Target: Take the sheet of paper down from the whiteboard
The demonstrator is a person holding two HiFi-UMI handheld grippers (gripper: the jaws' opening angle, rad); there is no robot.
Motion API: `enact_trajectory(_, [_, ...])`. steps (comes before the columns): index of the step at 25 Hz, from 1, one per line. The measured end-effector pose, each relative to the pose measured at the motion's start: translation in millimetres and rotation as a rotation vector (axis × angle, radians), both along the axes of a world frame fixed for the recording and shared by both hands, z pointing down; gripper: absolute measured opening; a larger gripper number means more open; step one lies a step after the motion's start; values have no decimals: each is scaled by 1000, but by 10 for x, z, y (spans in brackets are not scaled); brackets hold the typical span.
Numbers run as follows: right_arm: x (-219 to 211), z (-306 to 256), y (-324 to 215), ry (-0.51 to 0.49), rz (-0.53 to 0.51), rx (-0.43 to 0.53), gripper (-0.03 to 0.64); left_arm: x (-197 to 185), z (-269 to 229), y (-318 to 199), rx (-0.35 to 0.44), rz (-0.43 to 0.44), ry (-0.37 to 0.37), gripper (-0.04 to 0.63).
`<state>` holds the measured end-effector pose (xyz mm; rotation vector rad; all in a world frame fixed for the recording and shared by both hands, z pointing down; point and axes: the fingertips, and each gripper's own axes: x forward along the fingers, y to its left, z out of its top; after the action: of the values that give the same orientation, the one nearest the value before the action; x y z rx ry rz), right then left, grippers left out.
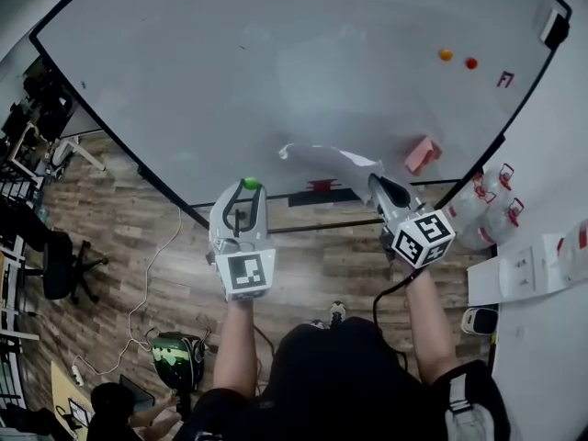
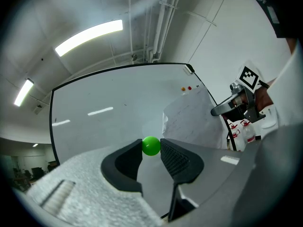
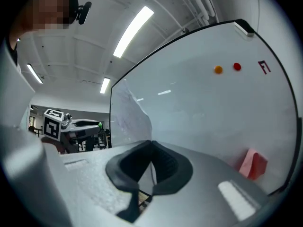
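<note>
The right gripper has its jaws closed flat on the lower edge of the sheet of paper. The sheet rises from that pinch, curled and leaning away from the whiteboard. It hangs in front of the board's lower edge, and by the look of it nothing pins it there now.

That is because of the left gripper: its jaws are clamped on a green magnet, a small ball held right at the tips, clear of the board. My read is that this magnet was the paper's fastener, so 1 gripper takes the pin while the other keeps the sheet from dropping. Both grippers point level at the board, side by side and well apart.

The count: 1 sheet and 2 grippers. There are 3 magnets in all, with 1 green in the left jaws. The orange magnet and the red magnet sit close together high on the board's right. Also on the board are 1 pink block low down and 1 small red mark near the magnets.
</note>
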<state>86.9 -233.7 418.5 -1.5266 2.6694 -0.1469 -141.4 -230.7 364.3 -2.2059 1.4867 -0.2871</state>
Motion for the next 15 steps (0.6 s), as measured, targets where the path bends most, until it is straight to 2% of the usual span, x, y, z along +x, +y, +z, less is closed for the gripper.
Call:
enact_trajectory(9, [-125, 84, 536, 25, 36, 10, 3, -121, 58, 441, 10, 49, -6, 132])
enact_trajectory(15, [-175, 96, 781, 43, 23, 29, 3, -204, 84, 642, 14, 44, 4, 132])
